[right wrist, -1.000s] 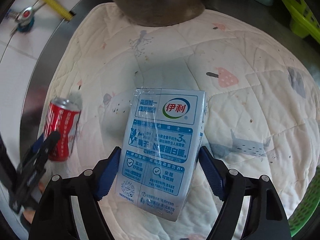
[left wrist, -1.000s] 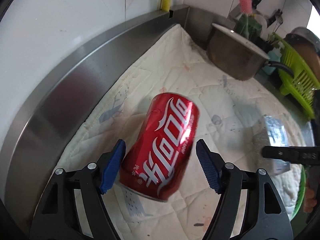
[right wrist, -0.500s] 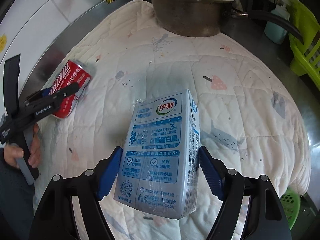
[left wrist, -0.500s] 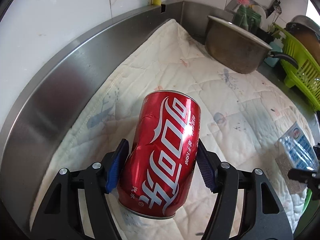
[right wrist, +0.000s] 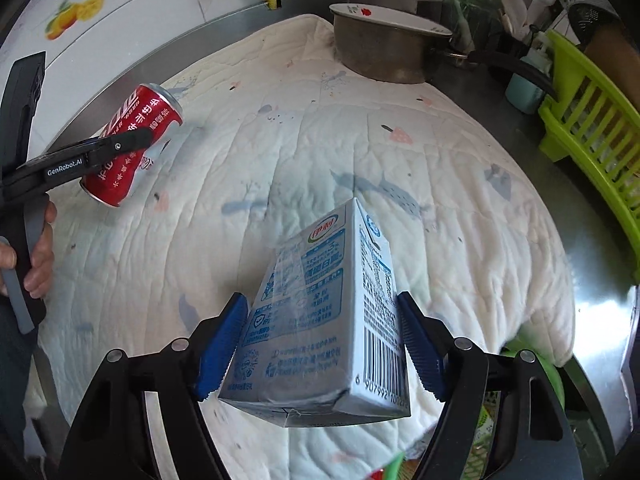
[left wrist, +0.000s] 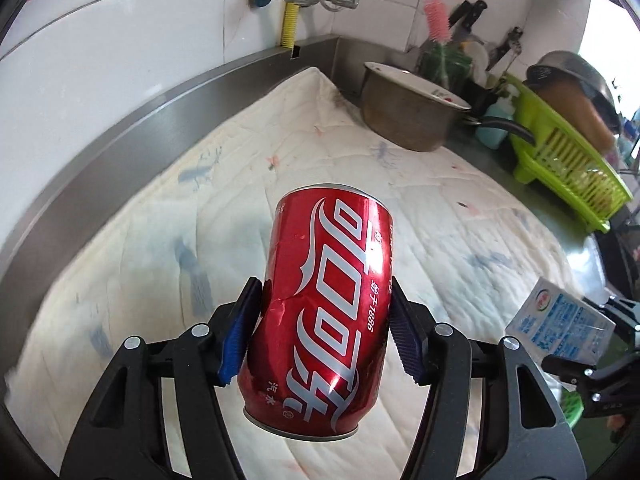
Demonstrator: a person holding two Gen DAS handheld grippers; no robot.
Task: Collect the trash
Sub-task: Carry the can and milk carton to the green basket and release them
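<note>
- The red soda can (left wrist: 324,312) is clamped between the blue pads of the left gripper (left wrist: 326,330), held off the quilted mat (left wrist: 460,216) with its base toward the camera; its side is dented near the left pad, and the jaws are closing on it.
- From the right wrist view the same can (right wrist: 132,140) shows at the left, tilted, above the mat's left part, with a person's hand (right wrist: 38,248) around the left gripper's handle.
- The blue-and-white milk carton (right wrist: 328,320) is gripped by the right gripper (right wrist: 322,344), both pads pressed on its sides, barcode face toward the lower right, lifted clear of the mat.
- From the left wrist view the carton (left wrist: 560,328) appears at the right edge, in the right gripper's black jaws.
- The mat covers a steel counter (left wrist: 120,136) with a raised back edge below white wall tiles (left wrist: 120,40).
- At the far end of the mat stands 1 metal pot (right wrist: 380,48) with a plate on top and a long dark handle.
- To its right is a green dish rack (right wrist: 592,128).
- A green basket (right wrist: 536,364) peeks out below the mat's right edge.
</note>
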